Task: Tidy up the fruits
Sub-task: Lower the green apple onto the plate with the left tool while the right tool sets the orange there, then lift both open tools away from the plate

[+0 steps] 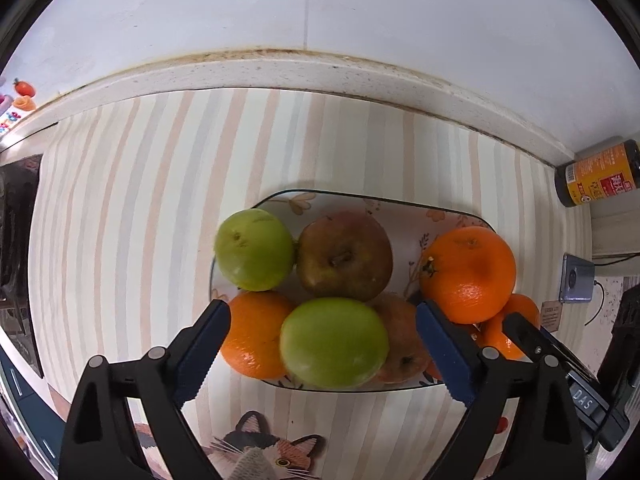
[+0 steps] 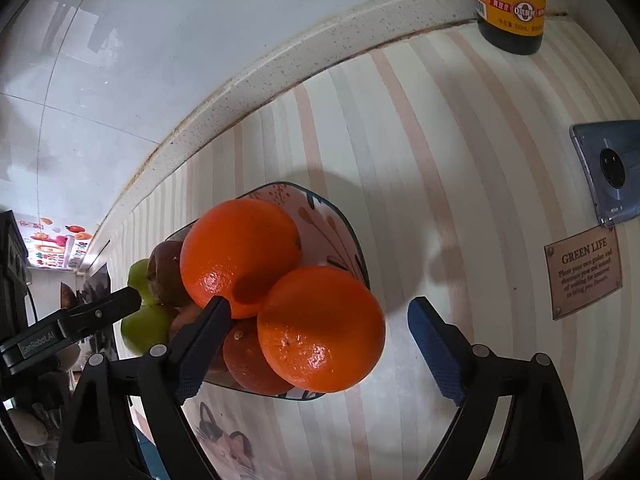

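A flowered plate (image 1: 360, 197) on the striped mat holds a pile of fruit: two green fruits (image 1: 254, 250) (image 1: 334, 342), a brown apple (image 1: 344, 256), a reddish apple (image 1: 404, 348) and several oranges (image 1: 468, 274). My left gripper (image 1: 322, 306) points down over the near green fruit, which lies between the fingers with gaps on both sides. My right gripper (image 2: 320, 303) is open around the front orange (image 2: 320, 328) at the plate's (image 2: 332, 232) right end, and its pads do not touch the orange. A second orange (image 2: 240, 256) lies behind it. One finger of each gripper shows in the other view.
A dark sauce bottle (image 2: 510, 4) stands by the speckled wall ledge (image 1: 320, 72) at the back right. A grey phone (image 2: 612, 172) and a printed "GREEN LIFE" label (image 2: 584, 272) lie right of the plate. A dark appliance (image 1: 20, 240) sits at the far left.
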Demonstrator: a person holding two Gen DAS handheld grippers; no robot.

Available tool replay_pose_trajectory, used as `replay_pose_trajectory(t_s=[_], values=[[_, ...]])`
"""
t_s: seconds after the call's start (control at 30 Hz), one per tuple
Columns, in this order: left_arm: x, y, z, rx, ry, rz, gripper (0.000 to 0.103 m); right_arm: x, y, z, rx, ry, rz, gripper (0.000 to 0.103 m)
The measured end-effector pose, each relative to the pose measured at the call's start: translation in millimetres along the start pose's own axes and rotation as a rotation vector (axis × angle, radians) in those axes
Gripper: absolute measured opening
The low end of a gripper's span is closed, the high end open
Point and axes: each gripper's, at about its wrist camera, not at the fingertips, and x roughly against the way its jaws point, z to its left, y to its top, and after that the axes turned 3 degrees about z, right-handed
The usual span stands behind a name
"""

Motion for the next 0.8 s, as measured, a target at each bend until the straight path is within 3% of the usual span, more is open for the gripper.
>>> replay_pose_trajectory(t_s=[0.2, 0.33, 0.47, 0.8], values=[[21, -16, 10, 0.015, 0.032, -0.069, 0.095, 25, -12, 13, 0.077, -0.099, -0.056, 0.095], [37, -44, 16, 0.017, 0.066, -0.125, 0.095, 49, -36, 37, 0.196, -0.219, -0.094, 0.095], [50, -77, 23, 0.02, 0.067, -0.158, 0.095, 67, -60, 52, 0.262, -0.279, -0.115, 0.096], [107, -146, 17, -0.06, 0.039, -0.268, 0.095, 124, -121, 82, 0.312, -0.302, -0.187, 0.095]])
